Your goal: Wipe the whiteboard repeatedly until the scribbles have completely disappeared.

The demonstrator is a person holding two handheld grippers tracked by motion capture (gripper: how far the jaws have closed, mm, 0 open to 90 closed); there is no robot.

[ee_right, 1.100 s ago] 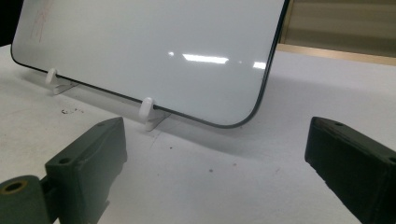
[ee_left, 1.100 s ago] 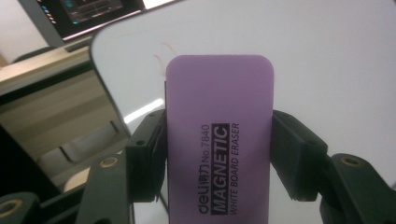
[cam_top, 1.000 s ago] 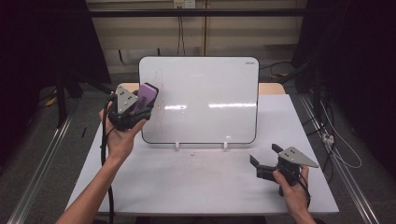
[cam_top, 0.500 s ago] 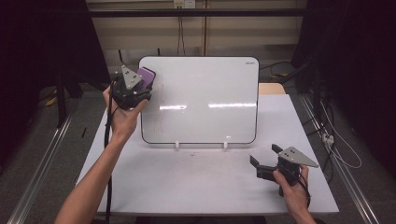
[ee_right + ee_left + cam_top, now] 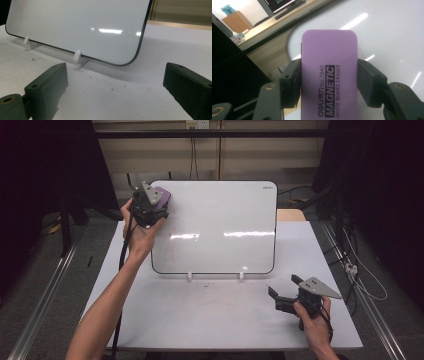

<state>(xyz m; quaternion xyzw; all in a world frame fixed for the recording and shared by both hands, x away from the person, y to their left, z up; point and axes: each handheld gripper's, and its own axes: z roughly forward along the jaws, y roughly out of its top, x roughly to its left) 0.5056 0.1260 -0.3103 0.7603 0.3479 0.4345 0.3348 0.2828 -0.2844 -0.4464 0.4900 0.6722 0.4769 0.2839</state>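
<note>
A white whiteboard [image 5: 220,227] leans upright on two small white feet [image 5: 189,276] on the table. My left gripper [image 5: 159,200] is at the board's top left corner, shut on a purple magnetic whiteboard eraser [image 5: 163,196]. In the left gripper view the eraser [image 5: 329,75] sits clamped between both jaws, the board [image 5: 387,32] right behind it. Faint reddish marks [image 5: 167,250] show on the board's left part. My right gripper [image 5: 286,291] rests low on the table at the front right, open, with nothing between its jaws; the right gripper view has the board [image 5: 82,25] ahead of it.
The white table [image 5: 200,315] has bare room in front of the board. A wooden block [image 5: 290,215] sits behind the board's right side. Metal rails [image 5: 45,290] run along both sides of the table, with cables [image 5: 365,280] on the floor at the right.
My left gripper has carried the eraser up and toward the board's top left corner. The right gripper has stayed where it was.
</note>
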